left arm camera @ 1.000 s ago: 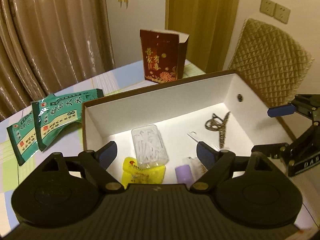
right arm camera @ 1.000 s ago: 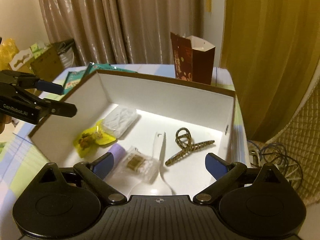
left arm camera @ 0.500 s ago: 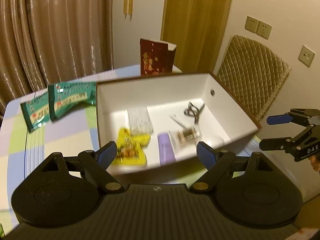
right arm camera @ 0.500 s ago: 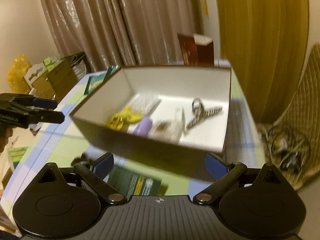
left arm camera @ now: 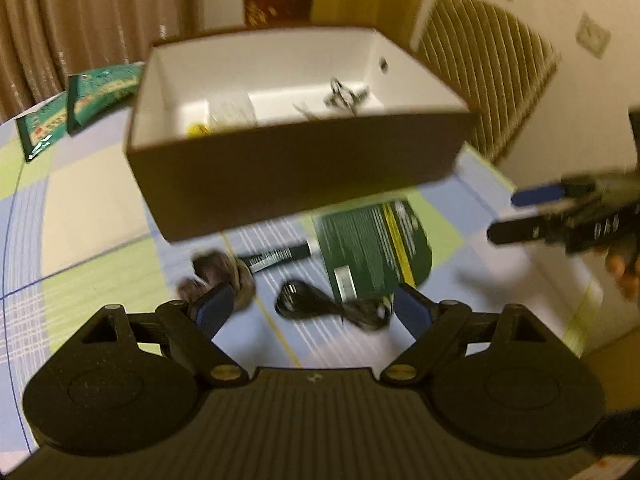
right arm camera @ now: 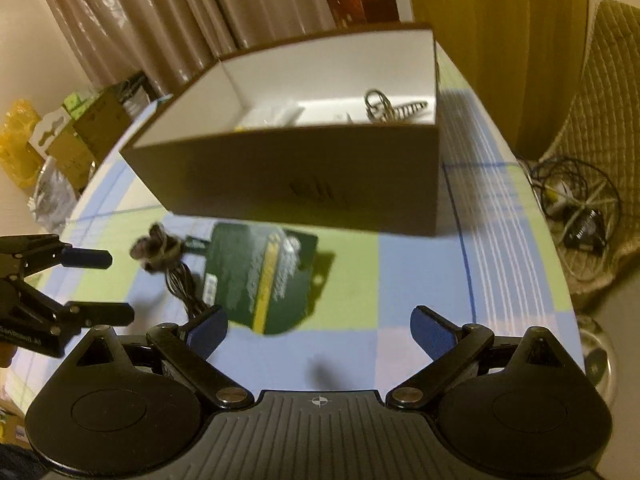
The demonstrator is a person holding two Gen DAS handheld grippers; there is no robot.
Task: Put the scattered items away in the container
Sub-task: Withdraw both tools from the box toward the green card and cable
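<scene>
Cardboard box (left arm camera: 296,176): brown outside, white inside, sits on the checked tablecloth (left arm camera: 80,208); already holds a hair claw (right arm camera: 394,108) and a few blurred small items.
Left out: green flat packet (left arm camera: 372,248), black cable bundle (left arm camera: 332,310), fuzzy brown hair tie (left arm camera: 218,276), slim dark tube (left arm camera: 276,258) – all on the cloth just in front of the box.
Left gripper (left arm camera: 310,312): jaws wide, nothing between them, hovering over the cable and hair tie.
Right gripper (right arm camera: 318,332): jaws wide, empty, over the near edge of the green packet.
Handling, packet: likely light, thin and flexible – lies flat, so pinch an edge, not the face.
Handling, cable: limp, will dangle; grab the bunched middle so loops don't trail.
Handling, hair tie: soft, squashes, easy anywhere.
Far side: two teal packets (left arm camera: 80,100) beside the box, maroon carton (left arm camera: 276,4) behind it – can't tell if those count.
</scene>
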